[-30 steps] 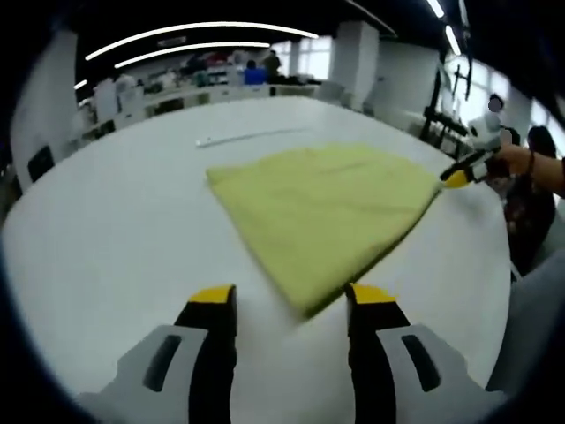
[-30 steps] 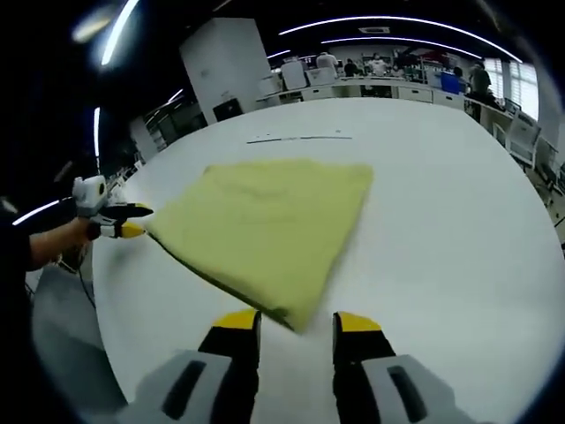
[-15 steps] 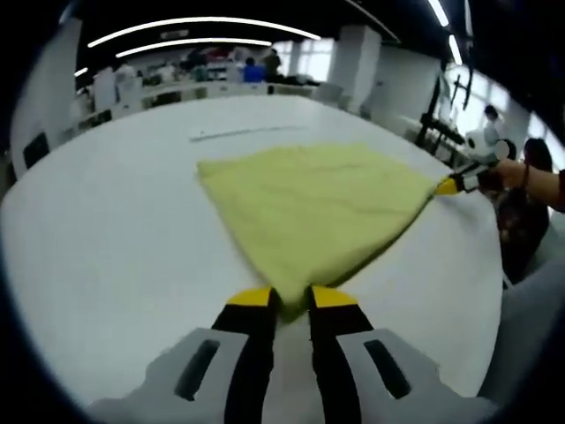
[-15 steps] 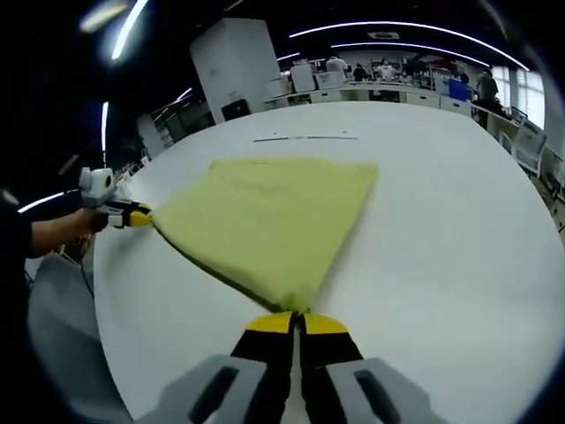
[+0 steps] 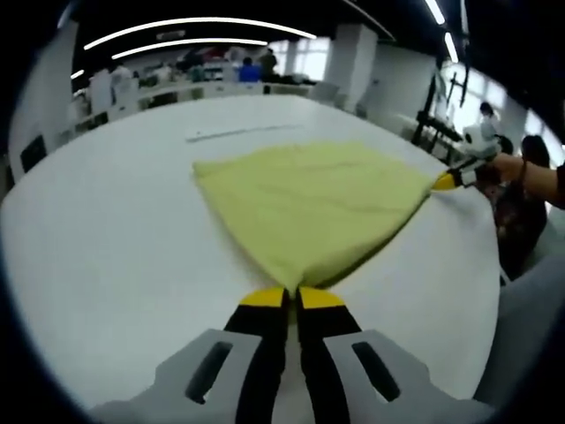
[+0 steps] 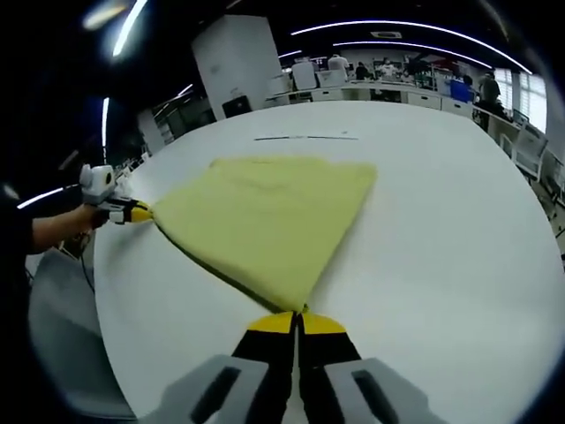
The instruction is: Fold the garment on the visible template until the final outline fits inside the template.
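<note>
While the yellow-green garment (image 5: 313, 208) lies spread flat toward the near edge of the white tabletop (image 5: 106, 230), both grippers pinch it at adjacent corners. In the left gripper view, the left gripper (image 5: 292, 299) has its yellow-tipped jaws pressed together on the nearest corner of the cloth, and the right gripper (image 5: 448, 179) grips the corner at the tabletop's right edge. In the right gripper view, the right gripper (image 6: 297, 322) is likewise clamped on the garment (image 6: 265, 216), with the left gripper (image 6: 132, 212) at the far left corner. A thin dark template line (image 6: 305, 138) lies beyond the cloth.
</note>
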### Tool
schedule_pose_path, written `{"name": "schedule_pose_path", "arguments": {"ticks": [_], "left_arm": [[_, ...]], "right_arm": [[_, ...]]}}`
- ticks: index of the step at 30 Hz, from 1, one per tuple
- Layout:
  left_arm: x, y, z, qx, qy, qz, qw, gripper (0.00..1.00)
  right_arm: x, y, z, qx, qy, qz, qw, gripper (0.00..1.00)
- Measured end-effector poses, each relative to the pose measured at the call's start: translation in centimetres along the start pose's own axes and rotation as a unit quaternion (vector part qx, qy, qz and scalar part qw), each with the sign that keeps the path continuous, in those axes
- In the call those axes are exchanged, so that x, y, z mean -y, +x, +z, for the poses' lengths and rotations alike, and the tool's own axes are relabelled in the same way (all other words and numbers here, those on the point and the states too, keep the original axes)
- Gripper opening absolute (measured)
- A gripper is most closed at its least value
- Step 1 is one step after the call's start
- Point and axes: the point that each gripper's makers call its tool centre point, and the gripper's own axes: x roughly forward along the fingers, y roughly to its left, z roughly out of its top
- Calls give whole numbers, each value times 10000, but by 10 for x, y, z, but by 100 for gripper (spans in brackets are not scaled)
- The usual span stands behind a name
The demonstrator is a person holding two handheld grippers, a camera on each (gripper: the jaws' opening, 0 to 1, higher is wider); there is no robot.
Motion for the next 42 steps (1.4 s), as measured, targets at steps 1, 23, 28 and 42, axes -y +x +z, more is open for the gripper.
{"name": "schedule_pose_path", "arguments": {"ticks": [1,23,28,42], "left_arm": [[0,-1,-1,-12,17,-7,10000,0],[23,-33,-28,-209,105,-253,9994,0],[24,-36,-32,-167,-96,-195,9996,1],[17,-40,-36,-63,-795,44,9968,8]], "right_arm": [[-1,0,-2,-32,-10,19,10000,0],[-24,-19,-29,17,289,131,9995,0],[-27,-20,-30,79,368,126,9992,0],[-26,-22,-30,59,265,-47,9996,0]]}}
